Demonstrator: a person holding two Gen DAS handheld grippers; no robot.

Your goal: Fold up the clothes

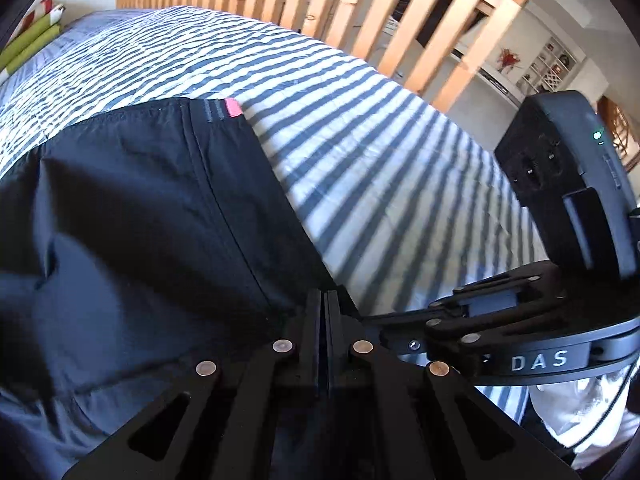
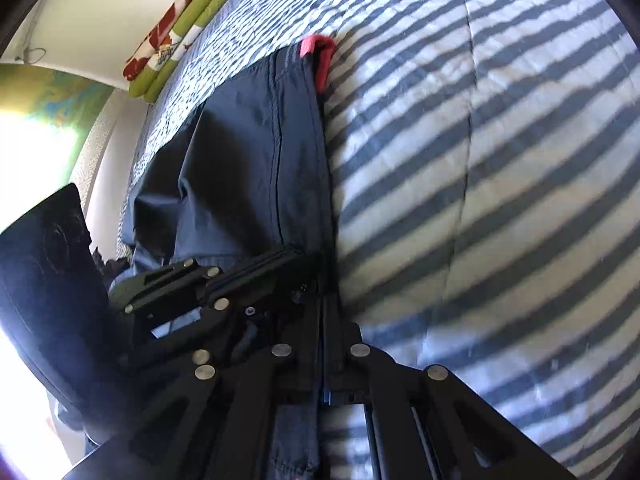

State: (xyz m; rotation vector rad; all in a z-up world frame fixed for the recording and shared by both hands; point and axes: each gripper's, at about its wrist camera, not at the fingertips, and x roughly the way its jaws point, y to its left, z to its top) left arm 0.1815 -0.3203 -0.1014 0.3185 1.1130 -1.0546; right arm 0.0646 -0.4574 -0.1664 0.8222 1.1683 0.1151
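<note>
The dark navy garment (image 1: 132,208) lies spread on the bed's blue-and-white striped quilt (image 1: 380,152), and you hold it at its near edge with both claws. Your left claw (image 1: 323,300) has its fingers pressed together, clamped on the garment's near right corner where the seamed edge ends. Your right claw (image 2: 325,300) is likewise closed on that same edge of the garment (image 2: 240,152), just beside the left claw (image 2: 256,268), which shows in the right wrist view angled in from the left. From the garment's near edge, a long seam runs away from you along its right side. At the garment's far right corner sits a small pink tab (image 1: 233,107), lying on the quilt (image 2: 500,160). Beyond the garment's far edge the quilt continues to a rolled green, red and white cushion (image 2: 176,28) against the wall. To the garment's far right, past the quilt, stands a wooden slatted railing (image 1: 360,12).
</note>
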